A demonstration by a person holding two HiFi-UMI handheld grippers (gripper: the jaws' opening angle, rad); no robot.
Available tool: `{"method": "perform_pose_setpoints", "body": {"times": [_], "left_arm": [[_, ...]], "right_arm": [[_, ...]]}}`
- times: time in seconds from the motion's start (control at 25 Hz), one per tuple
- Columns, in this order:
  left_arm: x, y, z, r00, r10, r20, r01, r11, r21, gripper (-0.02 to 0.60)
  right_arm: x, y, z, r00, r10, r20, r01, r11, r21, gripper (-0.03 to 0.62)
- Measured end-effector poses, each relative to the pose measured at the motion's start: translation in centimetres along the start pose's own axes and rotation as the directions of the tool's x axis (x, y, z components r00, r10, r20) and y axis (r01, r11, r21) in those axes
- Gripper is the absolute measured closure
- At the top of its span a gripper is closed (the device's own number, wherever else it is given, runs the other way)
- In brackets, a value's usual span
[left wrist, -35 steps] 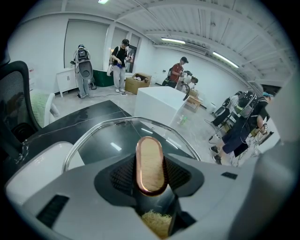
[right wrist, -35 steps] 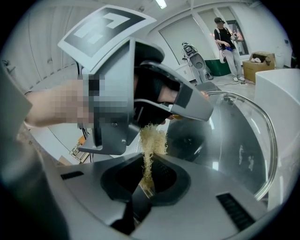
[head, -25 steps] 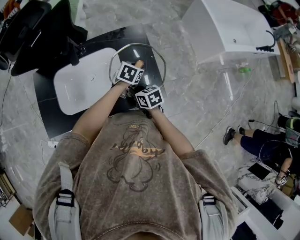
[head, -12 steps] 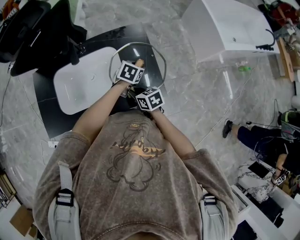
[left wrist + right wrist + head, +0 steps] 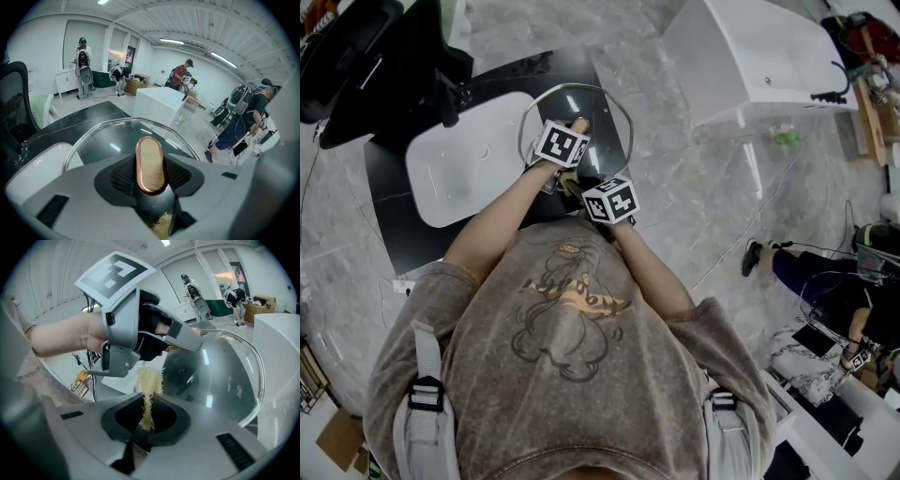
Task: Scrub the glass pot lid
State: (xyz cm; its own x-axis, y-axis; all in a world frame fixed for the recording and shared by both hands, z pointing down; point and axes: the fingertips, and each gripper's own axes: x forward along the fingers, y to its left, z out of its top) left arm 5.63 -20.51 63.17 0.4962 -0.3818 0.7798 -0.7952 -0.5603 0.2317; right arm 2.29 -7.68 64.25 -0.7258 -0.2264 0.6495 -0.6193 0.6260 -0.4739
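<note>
The right gripper [image 5: 146, 420], clenching a scrubber [image 5: 149, 380], now sits slightly farther from the lid [image 5: 220, 376], seemingly off it; press in while the left gripper [image 5: 152, 177] clamps the knob [image 5: 150, 159] steady.

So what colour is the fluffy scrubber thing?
Pale straw yellow; the scrubber shows best in the right gripper view.

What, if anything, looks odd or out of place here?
Nothing stands out. The left gripper holds the glass lid by its knob, the right gripper pinches a pale scrubber beside it; no spill or crack shows.
</note>
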Motion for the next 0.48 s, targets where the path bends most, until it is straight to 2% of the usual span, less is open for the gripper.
{"method": "perform_pose_setpoints", "body": {"times": [0.48], "left_arm": [[-0.1,-0.3,0.0,1.000,-0.004,-0.007,0.004,1.000,0.005,0.394]], "right_arm": [[-3.5,-3.0,-1.5,1.000,-0.007,-0.007,0.008,0.999,0.051,0.548]]}}
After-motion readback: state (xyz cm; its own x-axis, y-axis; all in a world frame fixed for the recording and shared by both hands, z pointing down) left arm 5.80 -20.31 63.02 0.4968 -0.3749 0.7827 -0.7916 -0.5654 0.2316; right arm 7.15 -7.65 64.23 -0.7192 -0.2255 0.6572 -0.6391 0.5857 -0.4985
